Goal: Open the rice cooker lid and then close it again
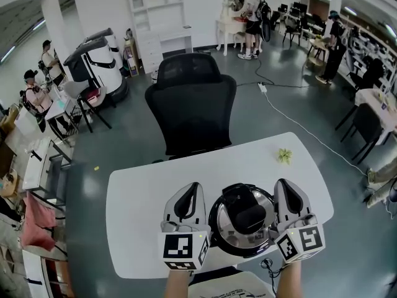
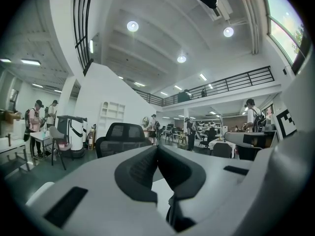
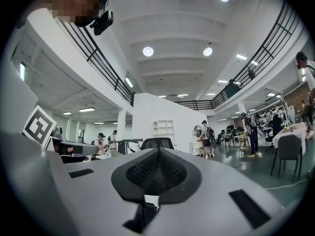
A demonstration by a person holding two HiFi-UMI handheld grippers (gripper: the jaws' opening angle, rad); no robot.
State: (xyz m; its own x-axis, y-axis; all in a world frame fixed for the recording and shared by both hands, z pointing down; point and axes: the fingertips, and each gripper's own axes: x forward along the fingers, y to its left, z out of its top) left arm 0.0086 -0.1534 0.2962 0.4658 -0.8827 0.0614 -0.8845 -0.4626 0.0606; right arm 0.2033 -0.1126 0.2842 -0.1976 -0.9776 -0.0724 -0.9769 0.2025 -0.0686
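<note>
The rice cooker (image 1: 243,219), round, black and silver, stands at the near edge of the white table (image 1: 142,191) with its lid down and a black handle across the top. My left gripper (image 1: 188,190) hovers just left of it, jaws together and nothing between them. To the cooker's right is my right gripper (image 1: 286,185), also shut and empty. In the left gripper view the left gripper (image 2: 157,149) points level across the room with its pads meeting. The right gripper (image 3: 158,152) shows the same in the right gripper view. The cooker appears in neither gripper view.
A black office chair (image 1: 191,104) stands against the table's far edge. A small yellow-green object (image 1: 285,156) lies at the table's far right corner. A white cable (image 1: 298,126) runs over the floor to the right. People and furniture fill the room beyond.
</note>
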